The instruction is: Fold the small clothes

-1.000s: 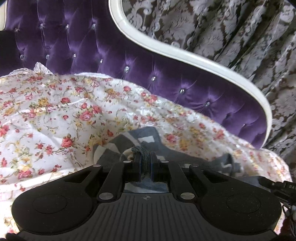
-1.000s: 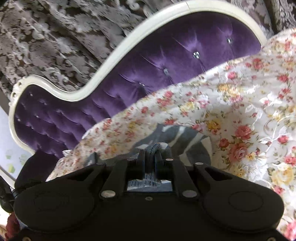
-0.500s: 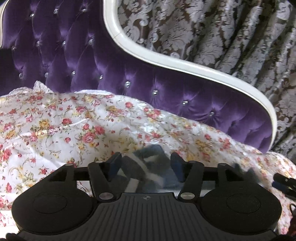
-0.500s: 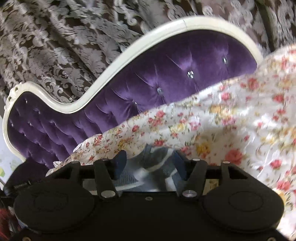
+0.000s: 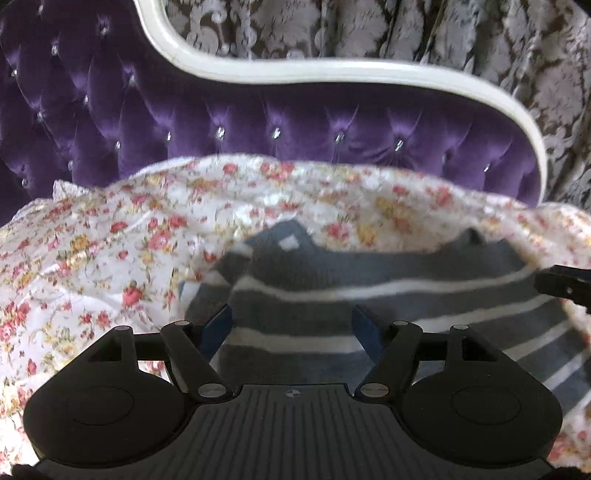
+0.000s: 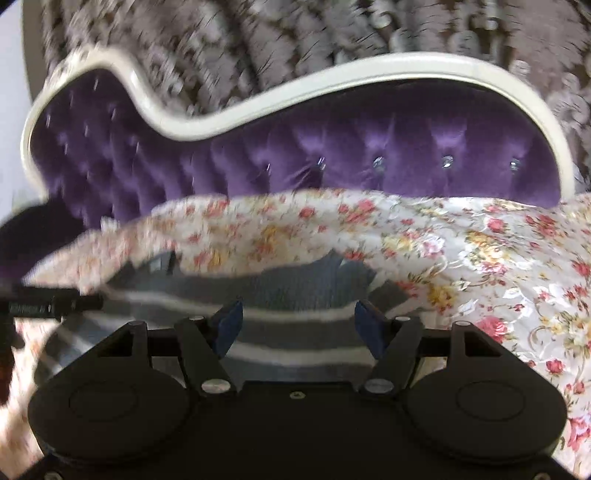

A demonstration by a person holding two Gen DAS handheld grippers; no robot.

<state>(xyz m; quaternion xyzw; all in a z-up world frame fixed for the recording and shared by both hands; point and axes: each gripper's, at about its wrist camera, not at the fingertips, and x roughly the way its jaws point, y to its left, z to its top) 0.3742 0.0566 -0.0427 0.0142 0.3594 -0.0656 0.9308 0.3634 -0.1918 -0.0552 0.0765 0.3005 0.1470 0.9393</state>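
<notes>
A small grey garment with white stripes point(image 5: 332, 273) lies flat on the floral bedspread point(image 5: 110, 240); it also shows in the right wrist view point(image 6: 280, 288). My left gripper point(image 5: 291, 325) is open and empty, held just above the garment's near left part. My right gripper point(image 6: 299, 321) is open and empty above its near right part. The right gripper's tip point(image 5: 561, 284) shows at the right edge of the left wrist view. The left gripper's tip point(image 6: 48, 304) shows at the left edge of the right wrist view.
A purple tufted headboard point(image 5: 258, 122) with a white curved frame point(image 5: 332, 70) stands behind the bedspread. Patterned grey curtains point(image 5: 443, 33) hang behind it. The floral bedspread point(image 6: 480, 258) spreads wide to both sides of the garment.
Both grippers were shut on bunched edges of the garment a second ago. They have opened, let go and drawn back, and the garment now lies spread flat.
</notes>
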